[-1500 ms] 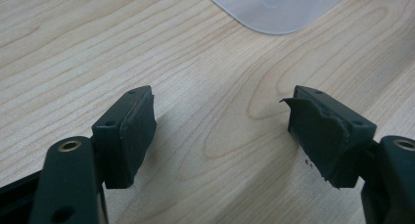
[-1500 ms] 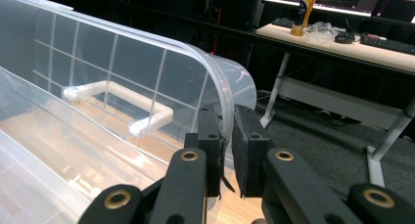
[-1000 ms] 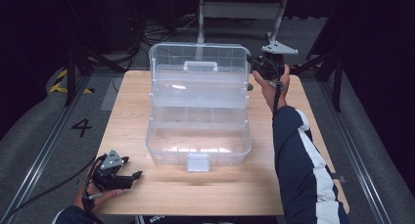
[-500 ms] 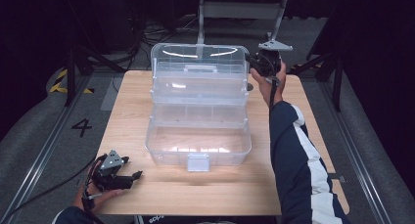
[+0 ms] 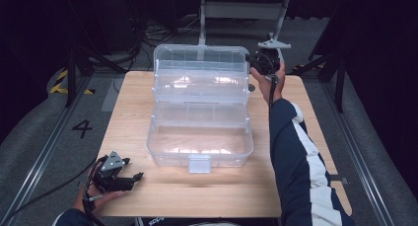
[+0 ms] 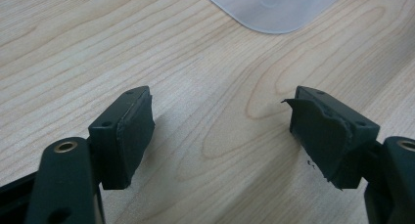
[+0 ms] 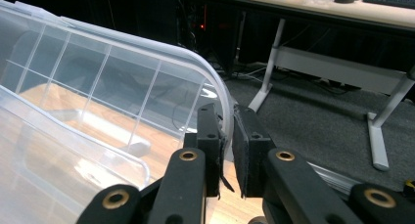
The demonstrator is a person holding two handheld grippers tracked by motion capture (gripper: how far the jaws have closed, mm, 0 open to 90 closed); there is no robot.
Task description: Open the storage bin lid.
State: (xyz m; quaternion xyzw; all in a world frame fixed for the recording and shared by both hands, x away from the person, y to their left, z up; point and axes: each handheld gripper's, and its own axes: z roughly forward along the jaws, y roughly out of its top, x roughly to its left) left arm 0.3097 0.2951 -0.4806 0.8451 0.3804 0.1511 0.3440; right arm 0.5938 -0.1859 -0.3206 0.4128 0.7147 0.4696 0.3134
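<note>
Tabletop [image 5: 133, 102] of pale wood carried a single thing, one clear plastic organiser box [image 5: 199, 137] standing near the middle, its latch tab [image 5: 199, 163] facing the person's side. The box stood opened out in tiers: a deep base at the front, one stepped tray [image 5: 199, 112] above and behind it, and a divided lid [image 5: 199, 63] raised at the far side. That lid was up because the right tool [image 5: 261, 63] had it by the far right corner; in the right gripper view the two black jaws were closed on the curved rim [image 7: 226, 117] of the lid, pinching the thin plastic between the pads, which looked like the way to swing the lid on its hinges without the box sliding. The arm in its dark sleeve [image 5: 296, 157] with white stripes reached along the right edge of the box, probably so as to stay out of the lid's path. The left tool [image 5: 138, 176] lay low at the near left corner of the tabletop, well apart from the box, its jaws spread wide with nothing between them, bare wood [image 6: 220, 121] showing in the gap; it seemed parked there, idle, while one hand did the work. Two tools, then, one box, one lid, one latch tab.
</note>
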